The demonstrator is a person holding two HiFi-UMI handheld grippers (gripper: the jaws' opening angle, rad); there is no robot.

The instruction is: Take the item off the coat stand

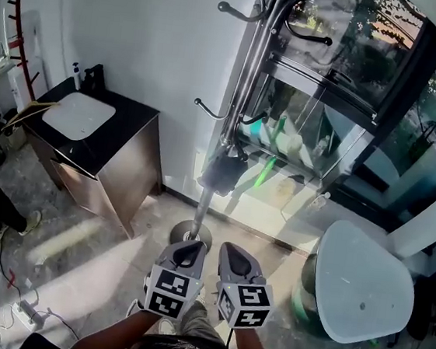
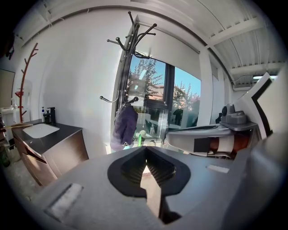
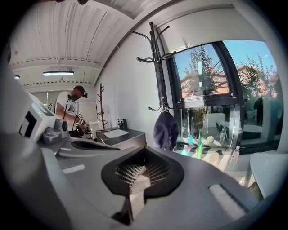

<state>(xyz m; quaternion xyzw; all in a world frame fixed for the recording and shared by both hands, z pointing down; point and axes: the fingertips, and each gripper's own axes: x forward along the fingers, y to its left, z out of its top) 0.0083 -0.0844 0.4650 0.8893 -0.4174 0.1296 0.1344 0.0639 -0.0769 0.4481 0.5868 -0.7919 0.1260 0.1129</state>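
The L gripper (image 1: 191, 246) & R gripper (image 1: 234, 249) are held side by side, both closed w/ nothing in them. The dark bag (image 1: 223, 173) is hung on a low hook of the coat stand (image 1: 203, 207), by the window (image 1: 316, 134), far from both grippers.

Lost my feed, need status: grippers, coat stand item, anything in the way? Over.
Left gripper and right gripper shut, empty, short of coat stand. Dark bag hangs on a lower hook, untouched. Nothing seen in between.
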